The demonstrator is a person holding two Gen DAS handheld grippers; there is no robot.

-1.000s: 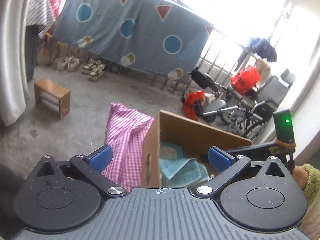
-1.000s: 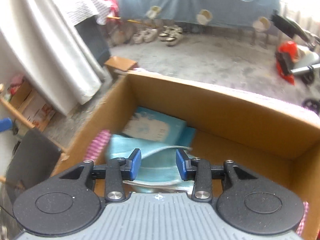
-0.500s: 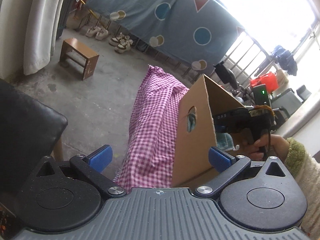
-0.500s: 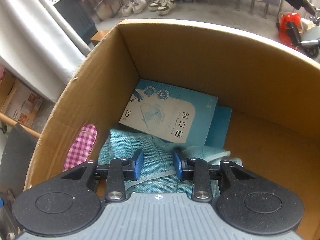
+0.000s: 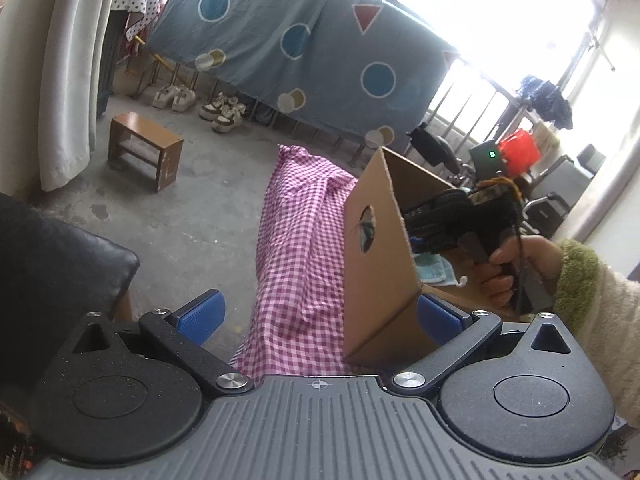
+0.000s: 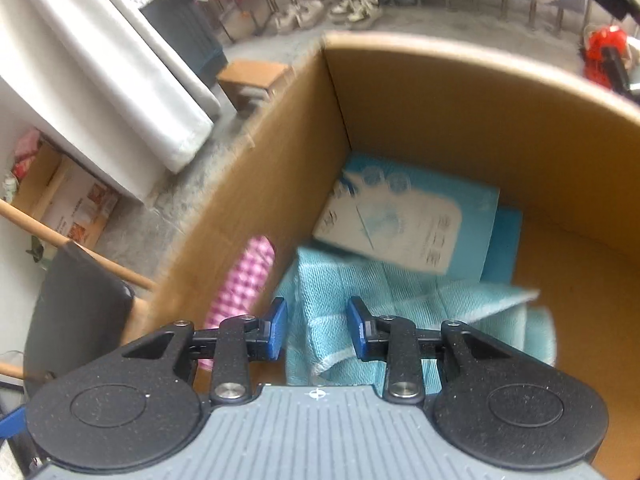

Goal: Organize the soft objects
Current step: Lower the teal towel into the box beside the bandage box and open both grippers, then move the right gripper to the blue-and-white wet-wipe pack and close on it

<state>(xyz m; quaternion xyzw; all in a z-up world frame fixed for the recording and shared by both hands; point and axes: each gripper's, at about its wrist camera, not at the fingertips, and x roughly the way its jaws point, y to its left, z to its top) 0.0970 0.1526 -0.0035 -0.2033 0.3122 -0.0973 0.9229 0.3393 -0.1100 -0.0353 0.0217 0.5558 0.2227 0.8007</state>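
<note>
Inside the open brown cardboard box (image 6: 460,92), a folded teal waffle-weave towel (image 6: 384,304) lies on the floor against a pale blue printed packet (image 6: 404,224). Right gripper (image 6: 317,330) sits above the towel, jaws partly parted, gripping nothing. Left gripper (image 5: 320,312) is spread wide outside the box corner, over a pink-and-white checked cloth (image 5: 300,240) draped beside the box wall.
</note>
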